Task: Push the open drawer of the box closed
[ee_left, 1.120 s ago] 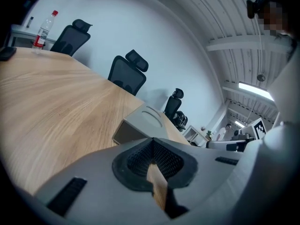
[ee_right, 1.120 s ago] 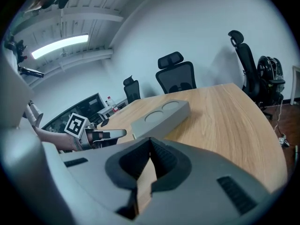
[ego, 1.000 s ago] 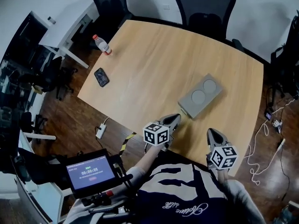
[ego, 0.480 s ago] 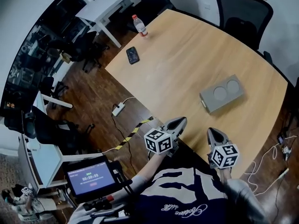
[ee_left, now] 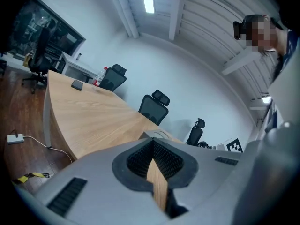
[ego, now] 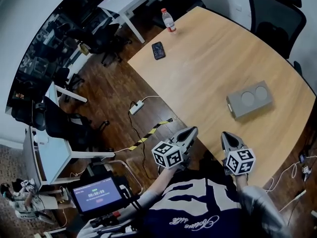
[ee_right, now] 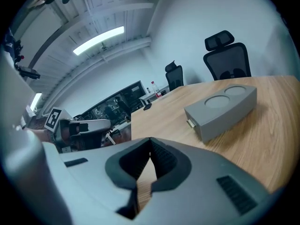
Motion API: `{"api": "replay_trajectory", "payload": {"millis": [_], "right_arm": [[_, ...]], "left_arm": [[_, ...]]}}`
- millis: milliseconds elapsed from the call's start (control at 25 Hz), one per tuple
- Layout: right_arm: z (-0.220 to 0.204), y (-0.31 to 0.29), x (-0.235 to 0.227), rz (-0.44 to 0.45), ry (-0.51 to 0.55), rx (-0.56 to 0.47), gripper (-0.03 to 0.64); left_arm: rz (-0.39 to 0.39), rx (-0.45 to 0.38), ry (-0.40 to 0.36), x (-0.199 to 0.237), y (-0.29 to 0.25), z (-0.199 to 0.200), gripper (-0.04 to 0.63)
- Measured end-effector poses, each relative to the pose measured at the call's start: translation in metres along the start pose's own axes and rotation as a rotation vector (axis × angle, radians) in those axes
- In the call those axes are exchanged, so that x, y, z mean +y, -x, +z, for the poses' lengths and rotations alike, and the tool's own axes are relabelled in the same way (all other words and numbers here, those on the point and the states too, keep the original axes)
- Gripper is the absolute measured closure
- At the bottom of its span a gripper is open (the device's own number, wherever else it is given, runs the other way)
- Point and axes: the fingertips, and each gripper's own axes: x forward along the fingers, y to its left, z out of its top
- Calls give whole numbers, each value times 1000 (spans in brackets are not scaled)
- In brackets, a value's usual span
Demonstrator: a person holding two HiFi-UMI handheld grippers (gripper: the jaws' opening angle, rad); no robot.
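Observation:
The grey box (ego: 249, 99) with two round recesses on top lies on the wooden table (ego: 208, 58), toward its right end. In the right gripper view the box (ee_right: 220, 108) shows its end face with a small pull (ee_right: 190, 123); I cannot tell how far the drawer stands out. My left gripper (ego: 185, 135) and right gripper (ego: 229, 140) are held close to my body at the table's near edge, well short of the box. Both are shut with nothing between the pads. Only a sliver of the box (ee_left: 157, 134) peeks over the left gripper (ee_left: 152, 142). The right gripper (ee_right: 150, 142) points toward the box's left.
A bottle (ego: 168, 20) and a phone (ego: 158, 50) sit at the table's far left end. Black office chairs (ego: 277, 14) stand behind the table. A power strip (ego: 136, 107) with cable and striped tape lies on the floor to the left. A screen (ego: 96, 197) sits by my left arm.
The head view has swung left: table and box slid to the right in the picture and more floor shows. Both grippers stay shut near my body; the box has not moved on the table.

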Motion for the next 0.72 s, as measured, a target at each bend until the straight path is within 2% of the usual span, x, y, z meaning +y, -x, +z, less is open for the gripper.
{"api": "replay_trajectory", "payload": {"millis": [280,520,720], "right_arm": [[-16,-21,36,32,44,6,618],[-40,3,102,-15,68,5,618],[-77,19,152,-21,76,-11,618]], "left_arm": [[23,-11,-24,21,39,-13,592],[3,-36,-36,11,113,-20,592],[-6,-32,-54,11,168,-44,592]]}}
